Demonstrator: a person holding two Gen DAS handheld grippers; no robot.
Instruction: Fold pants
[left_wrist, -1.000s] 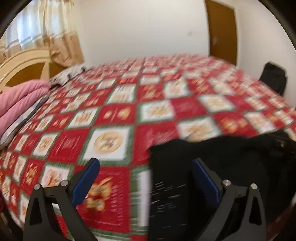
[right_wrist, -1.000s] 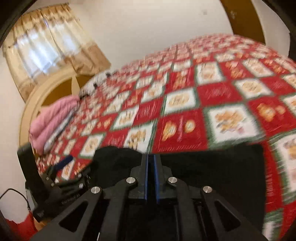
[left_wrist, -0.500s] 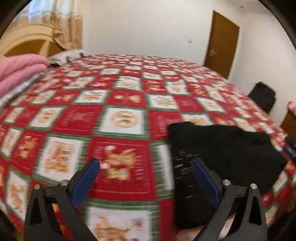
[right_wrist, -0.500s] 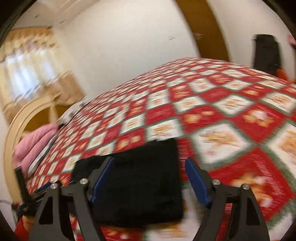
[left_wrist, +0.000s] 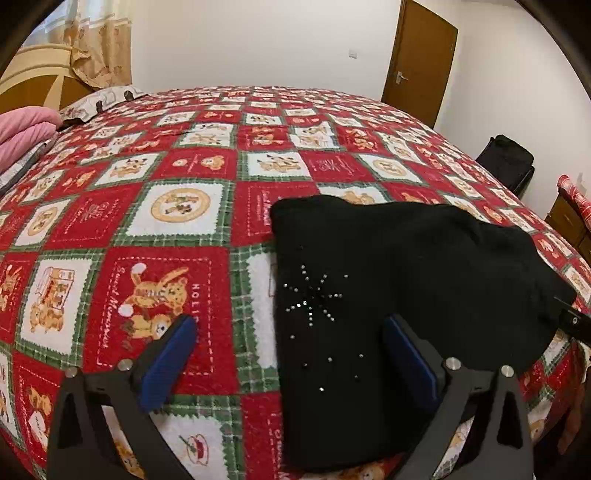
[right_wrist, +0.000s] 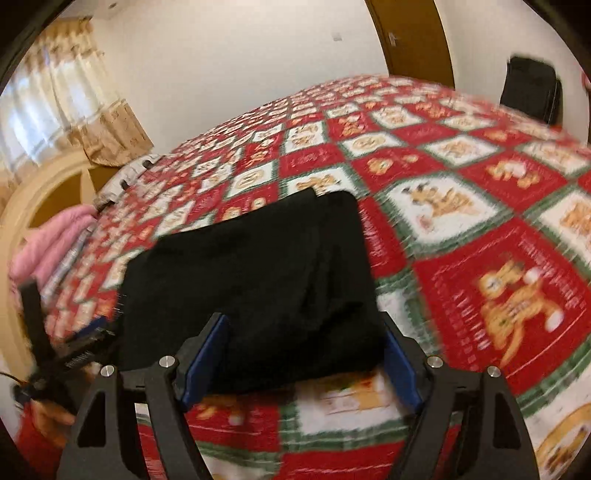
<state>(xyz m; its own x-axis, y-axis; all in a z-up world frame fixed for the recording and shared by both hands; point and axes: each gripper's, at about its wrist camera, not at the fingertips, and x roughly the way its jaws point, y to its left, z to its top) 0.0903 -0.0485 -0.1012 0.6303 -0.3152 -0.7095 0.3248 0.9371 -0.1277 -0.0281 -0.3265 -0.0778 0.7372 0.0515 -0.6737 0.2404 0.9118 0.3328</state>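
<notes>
Nearest, the left gripper (left_wrist: 288, 341) hangs spread and empty over the near left edge of the folded black pants with a rhinestone starburst (left_wrist: 399, 295). The right gripper (right_wrist: 303, 354), jaws just opened, stands wide around their near right end without pressing. The bundle lies compact near the front edge of the red-and-green checked teddy-bear bedspread (left_wrist: 184, 206). Best finish, I judge: lift both clear without snagging, then check edges align.

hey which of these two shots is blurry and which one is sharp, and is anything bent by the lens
Left wrist view: sharp, the rhinestones on the black pants read as crisp dots. Right wrist view: motion-smeared, the bedspread squares streak, while the right claw stays crisp. Both: fisheye bulges the bed into a dome, with dark corners.
</notes>
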